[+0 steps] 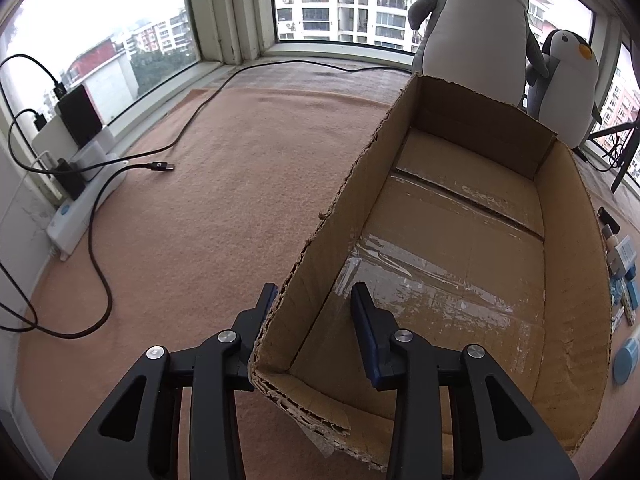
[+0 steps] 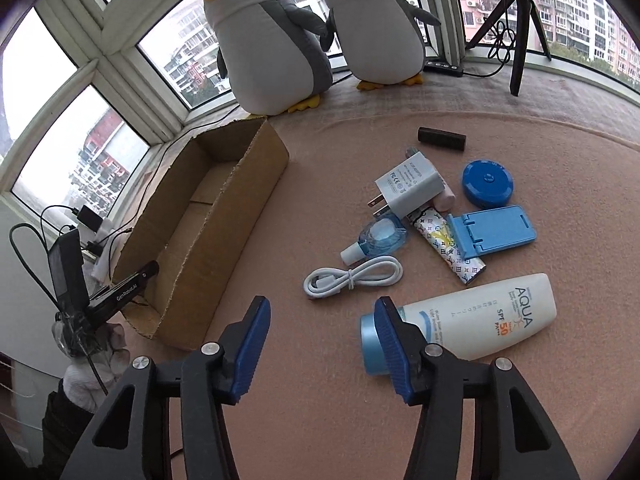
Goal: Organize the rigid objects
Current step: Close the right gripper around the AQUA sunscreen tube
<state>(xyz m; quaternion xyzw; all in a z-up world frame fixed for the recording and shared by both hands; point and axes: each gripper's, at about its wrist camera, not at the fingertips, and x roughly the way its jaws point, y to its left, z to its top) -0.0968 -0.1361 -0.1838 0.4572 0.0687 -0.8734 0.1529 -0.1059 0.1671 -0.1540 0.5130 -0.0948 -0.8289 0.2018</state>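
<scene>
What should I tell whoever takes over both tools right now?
Left tool: open, straddling the near left wall of the cardboard box, not clamped.
Right tool: open, empty, low over the mat, its right finger next to the sunscreen tube cap.
Box is empty; nothing packed yet.
Left to do: sunscreen, white cable, spray bottle, charger plug, patterned tube, blue stand, blue round case, black stick.
</scene>
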